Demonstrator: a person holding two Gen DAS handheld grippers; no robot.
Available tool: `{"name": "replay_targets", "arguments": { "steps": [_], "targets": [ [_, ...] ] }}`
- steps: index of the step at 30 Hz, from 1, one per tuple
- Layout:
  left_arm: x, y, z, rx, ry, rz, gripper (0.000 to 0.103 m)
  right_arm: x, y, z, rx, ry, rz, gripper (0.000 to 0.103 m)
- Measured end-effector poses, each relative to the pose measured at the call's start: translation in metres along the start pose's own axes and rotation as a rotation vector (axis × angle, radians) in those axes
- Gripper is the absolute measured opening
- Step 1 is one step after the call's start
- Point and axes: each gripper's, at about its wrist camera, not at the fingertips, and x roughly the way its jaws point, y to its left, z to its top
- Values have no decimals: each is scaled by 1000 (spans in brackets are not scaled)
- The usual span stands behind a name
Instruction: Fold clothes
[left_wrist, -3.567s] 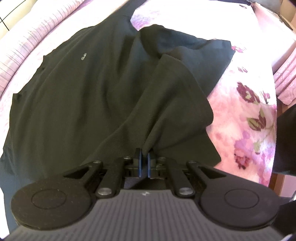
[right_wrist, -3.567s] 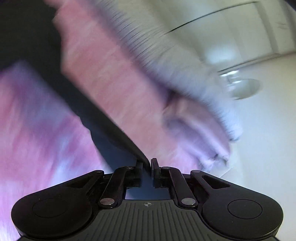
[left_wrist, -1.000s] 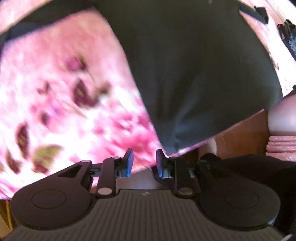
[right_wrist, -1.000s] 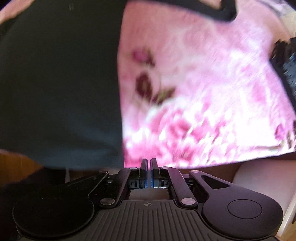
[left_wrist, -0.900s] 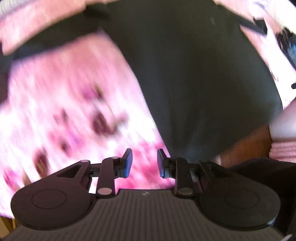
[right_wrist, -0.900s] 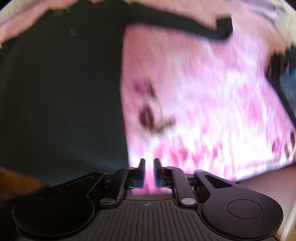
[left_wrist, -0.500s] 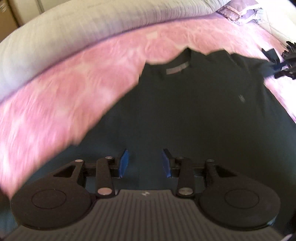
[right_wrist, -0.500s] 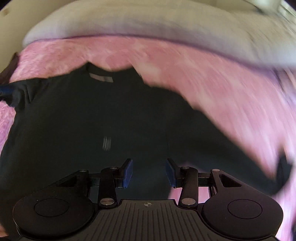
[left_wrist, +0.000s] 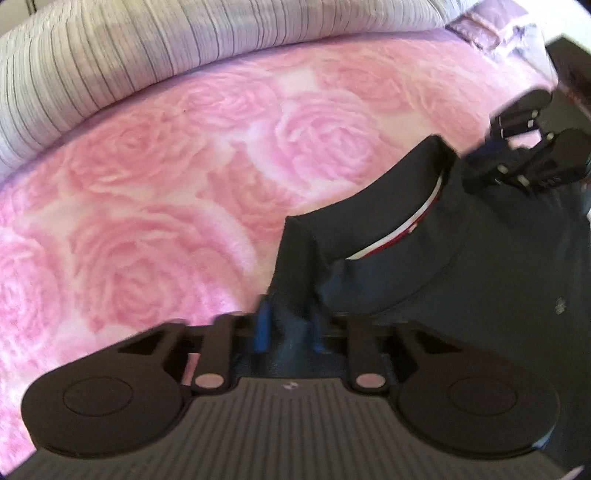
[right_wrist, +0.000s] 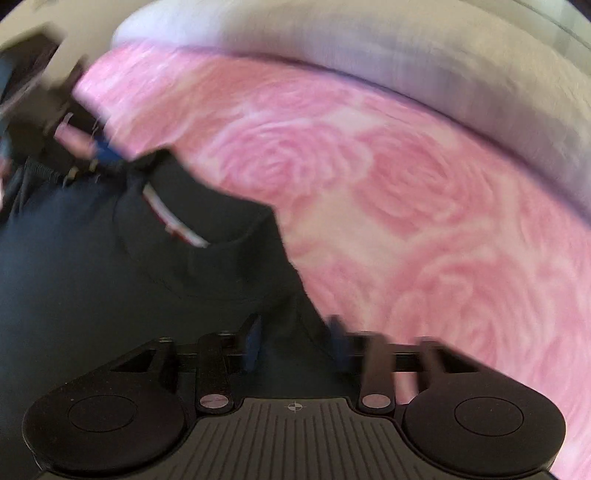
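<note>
Half a second ago both my tools hung above the shirt with jaws spread. Now my left gripper (left_wrist: 286, 325) straddles the left shoulder of the shirt (left_wrist: 461, 258), jaws parted around cloth, and my right gripper (right_wrist: 293, 338) straddles the other shoulder, still wide. The blanket (left_wrist: 166, 166) beyond the collar lies free for folding.

home bedroom — rose-print pink blanket (left_wrist: 177, 192) | striped bedding (left_wrist: 147, 48) behind
</note>
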Motion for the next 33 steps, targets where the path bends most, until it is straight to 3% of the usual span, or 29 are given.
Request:
{"name": "replay_targets", "arguments": {
  "steps": [1, 5, 9, 11, 14, 17, 21, 26, 30, 33],
  "targets": [
    [2, 2, 5, 1, -5, -1, 5, -4, -4, 0, 45, -4, 12, 3],
    [10, 11, 23, 7, -24, -6, 5, -33, -4, 19, -30, -71, -64, 2],
    [20, 20, 42, 7, -39, -7, 6, -31, -30, 50, 10, -129, -162, 3],
    [44, 25, 47, -25, 6, 23, 12, -23, -41, 59, 44, -145, -193, 5],
    [59, 25, 38, -61, 32, 67, 21, -8, -42, 58, 46, -109, -299, 25],
    [36, 25, 20, -107, -18, 107, 29, -33, -43, 33, 127, -187, -297, 36],
    [-4, 15, -8, -93, -32, 128, 32, -75, -43, -36, 282, -184, -349, 44],
    [-43, -16, -31, -45, -4, 75, 32, -113, -54, -163, 494, -13, -488, 46],
    [-48, -63, -26, 38, -9, -21, 32, -171, -67, -261, 835, 49, -642, 50],
    [-45, -112, -11, 110, -24, -105, 32, -209, -56, -290, 915, 63, -734, 50]
  ]
}}
